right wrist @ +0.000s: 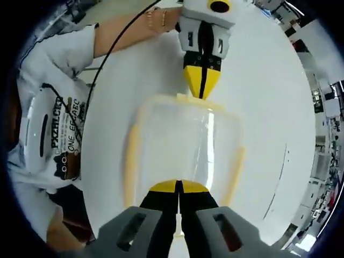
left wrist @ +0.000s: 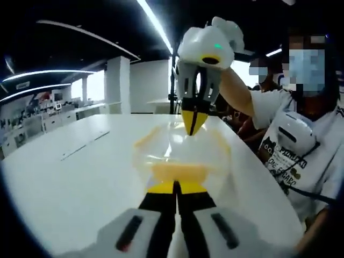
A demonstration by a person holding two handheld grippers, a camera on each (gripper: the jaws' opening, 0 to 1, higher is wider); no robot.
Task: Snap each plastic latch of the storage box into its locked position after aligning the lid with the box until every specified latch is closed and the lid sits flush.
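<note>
A clear plastic storage box (right wrist: 183, 142) with its see-through lid on rests on the white table (right wrist: 258, 107). Yellow latches run along its long sides (right wrist: 130, 161) (right wrist: 236, 166). In the right gripper view my right gripper (right wrist: 178, 187) is shut, its yellow tips against the near end of the box. My left gripper (right wrist: 202, 88) is shut too, its tips touching the yellow latch (right wrist: 191, 100) at the opposite end. In the left gripper view the left gripper (left wrist: 176, 187) meets the near yellow latch (left wrist: 177, 173), and the right gripper (left wrist: 193, 124) points down onto the far end of the box (left wrist: 180, 148).
A person in a white printed T-shirt (left wrist: 298, 145) stands close along the table's edge, with an arm (right wrist: 134, 27) and a black cable (right wrist: 115, 43) reaching over it. Bare tabletop (left wrist: 70, 161) spreads beyond the box. Desks and a pillar (left wrist: 118, 83) stand in the background.
</note>
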